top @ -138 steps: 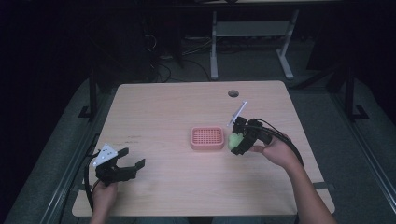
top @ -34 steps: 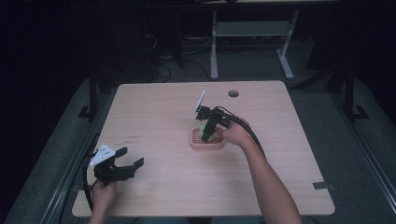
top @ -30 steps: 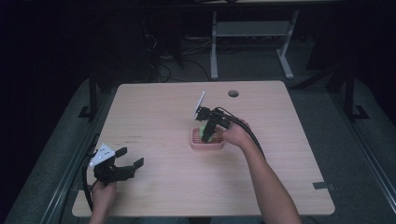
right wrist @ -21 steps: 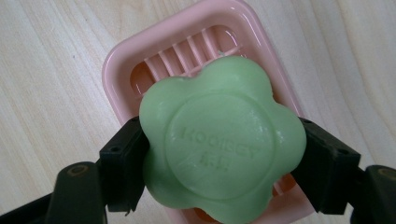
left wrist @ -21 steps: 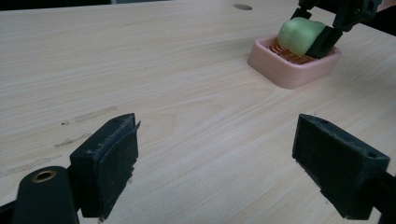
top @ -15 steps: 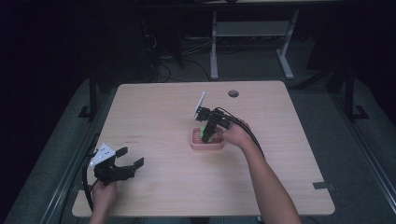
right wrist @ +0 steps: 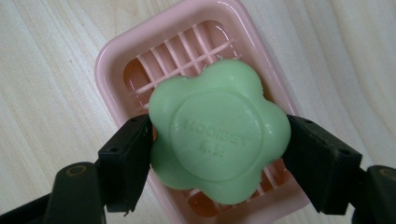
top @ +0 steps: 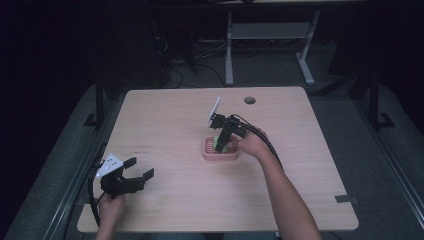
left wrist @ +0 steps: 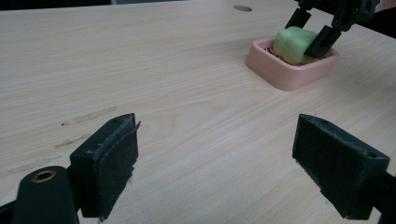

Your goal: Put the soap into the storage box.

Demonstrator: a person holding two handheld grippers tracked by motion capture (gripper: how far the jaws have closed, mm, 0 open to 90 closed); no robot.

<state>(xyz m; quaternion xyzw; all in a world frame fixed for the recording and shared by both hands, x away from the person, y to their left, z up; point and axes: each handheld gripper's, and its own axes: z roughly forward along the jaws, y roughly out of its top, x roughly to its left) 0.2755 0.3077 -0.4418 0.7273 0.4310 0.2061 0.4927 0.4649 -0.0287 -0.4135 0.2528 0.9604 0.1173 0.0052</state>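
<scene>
**High view: soap held over its dish, other hand idle**

High view: right gripper (top: pixel 223 141) tipped down over a pink soap dish (top: pixel 209 154) near the middle of the wooden table (top: pixel 165 115), a glimpse of green between the jaws. Left gripper (top: pixel 131 176) parked near the table's front left corner, well apart from the dish, jaws spread and empty — probably kept clear of the working hand.

Left gripper view: two black jaws wide apart over bare wood. Farther off, green soap (left wrist: pixel 292 44) sitting in or just above the dish (left wrist: pixel 280 72), pinched from both sides.

Right gripper view: flower-shaped soap (right wrist: pixel 219 130), embossed face up, clamped at two opposite sides by the gripper (right wrist: pixel 219 156). Slatted dish (right wrist: pixel 109 60) directly beneath, soap roughly centred over the grid, likely so that it lands flat. Contact with the slats impossible to tell.
</scene>
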